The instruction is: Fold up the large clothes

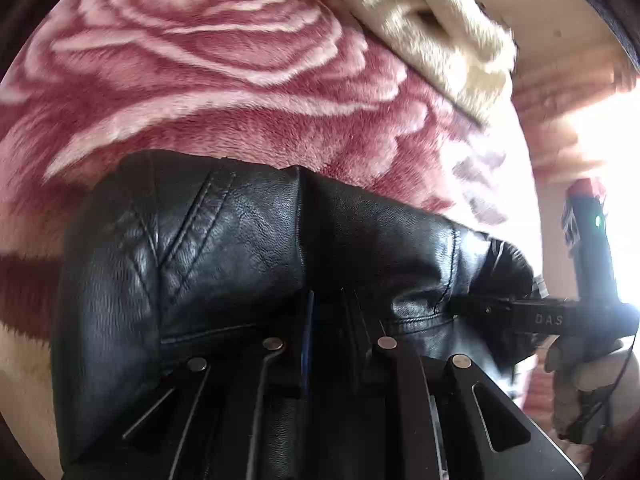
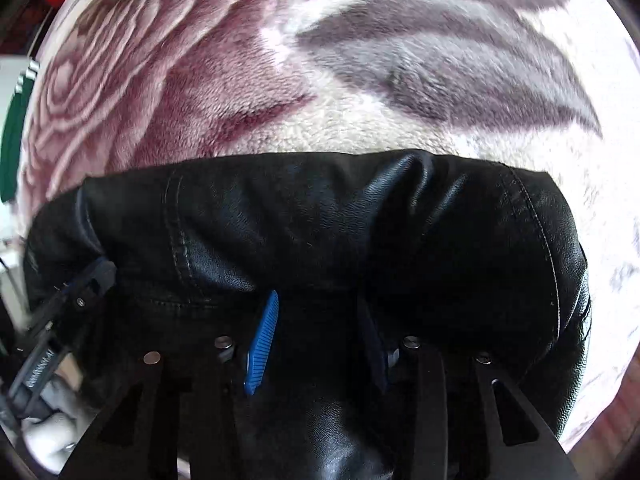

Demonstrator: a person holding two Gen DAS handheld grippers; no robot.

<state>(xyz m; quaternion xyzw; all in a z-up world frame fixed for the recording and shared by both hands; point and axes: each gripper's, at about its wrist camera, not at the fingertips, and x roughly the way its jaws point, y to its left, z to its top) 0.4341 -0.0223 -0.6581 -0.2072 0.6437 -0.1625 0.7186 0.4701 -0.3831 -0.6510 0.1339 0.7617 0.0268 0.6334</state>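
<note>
A black leather jacket lies bunched on a pink rose-patterned blanket. My left gripper points steeply down into the jacket. Its jaws stand almost together, pinching a fold of leather. In the right wrist view the jacket fills the lower half. My right gripper stands open over it, with leather bulging between the fingers. The blue pad is bare and not pressing. The right gripper's body shows at the jacket's right end, and the left gripper's body at its left end.
A cream fluffy cloth lies at the far right of the blanket. A gloved hand holds the right tool. The blanket stretches beyond the jacket. A green and white object sits at the left edge.
</note>
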